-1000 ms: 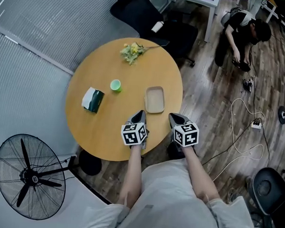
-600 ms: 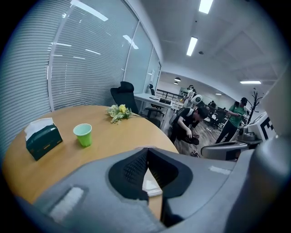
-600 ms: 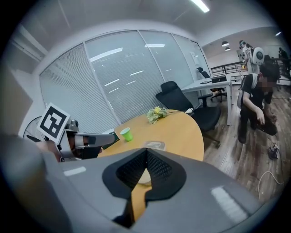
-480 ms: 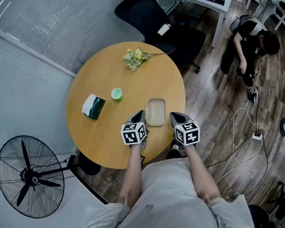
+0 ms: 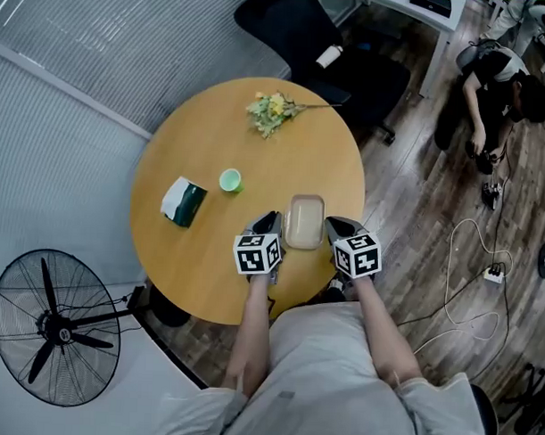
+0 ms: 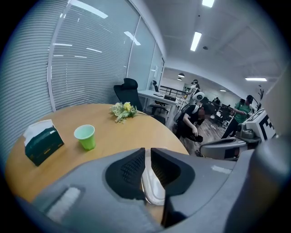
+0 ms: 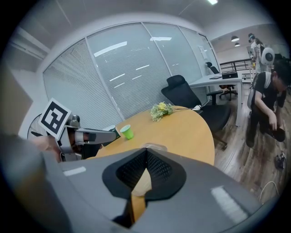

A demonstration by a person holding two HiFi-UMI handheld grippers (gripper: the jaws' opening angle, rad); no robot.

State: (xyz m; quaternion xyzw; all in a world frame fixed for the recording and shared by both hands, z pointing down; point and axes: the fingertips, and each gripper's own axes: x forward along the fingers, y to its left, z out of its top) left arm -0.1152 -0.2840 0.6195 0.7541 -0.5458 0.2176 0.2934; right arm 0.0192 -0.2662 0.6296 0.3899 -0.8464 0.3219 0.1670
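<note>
Black-and-white square markers sit on both gripper cubes. Dark green tissue box [image 5: 182, 202] lies well left of the beige tray [image 5: 305, 224]; the green cup [image 5: 230, 180] is nearer, also left. Left gripper [image 5: 269, 223] is just beside the tray's left edge, jaws drawn to a thin slit, tray rim showing through, nothing pinched. Right gripper [image 5: 333, 226] is just beside the tray's right edge, jaws pressed together, empty.

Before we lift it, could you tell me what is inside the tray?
Nothing shows inside the tray: the head view gives only its bare beige floor. The left gripper covers part of its near rim.
</note>
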